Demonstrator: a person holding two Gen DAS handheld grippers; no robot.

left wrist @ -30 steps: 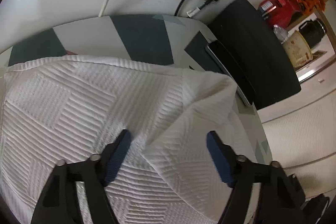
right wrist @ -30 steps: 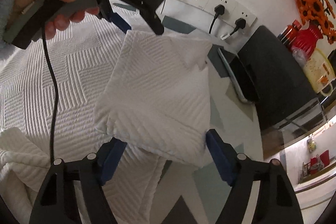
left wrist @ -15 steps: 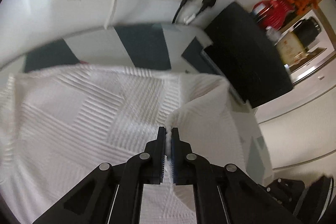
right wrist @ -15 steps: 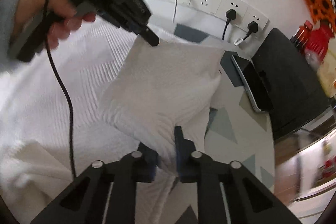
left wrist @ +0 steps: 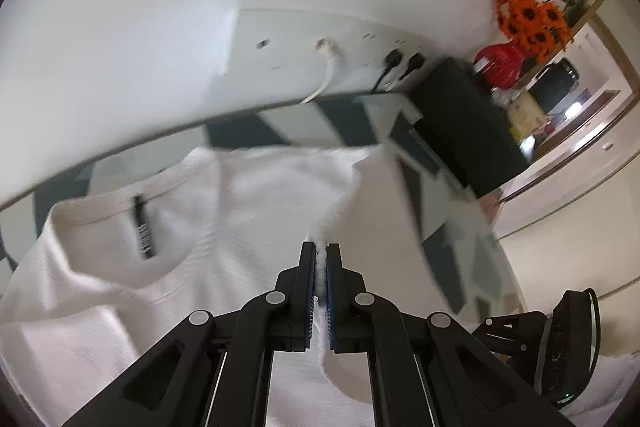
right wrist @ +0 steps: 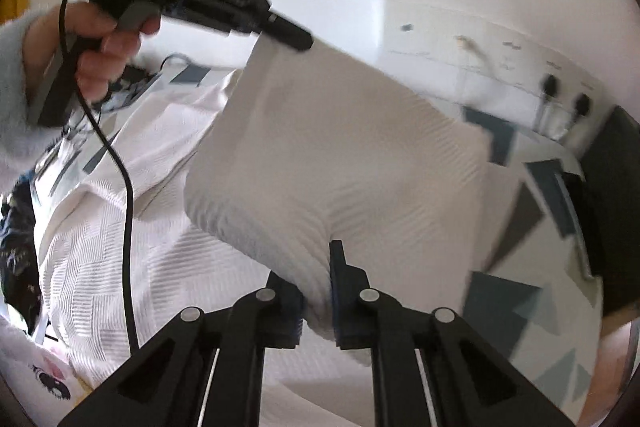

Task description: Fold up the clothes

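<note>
A white textured shirt (left wrist: 224,227) lies spread on the patterned table, its collar with a black label (left wrist: 143,227) at the left. My left gripper (left wrist: 321,259) is shut on the edge of the shirt's sleeve flap and holds it off the table. In the right wrist view that same sleeve flap (right wrist: 340,155) hangs stretched in the air. My right gripper (right wrist: 320,275) is shut on its near edge. The left gripper (right wrist: 298,41), held by a hand (right wrist: 108,55), pinches the flap's far corner.
A wall panel with sockets and plugs (left wrist: 400,61) runs behind the table. A black box (left wrist: 464,123) stands at the right, with a red vase of orange flowers (left wrist: 532,19) beyond it. Another printed garment (right wrist: 44,379) lies at the lower left.
Both grippers closed on the sleeve flap's edges, then rose with it. The flap now hangs above the shirt, and the collar has come into the left wrist view.
</note>
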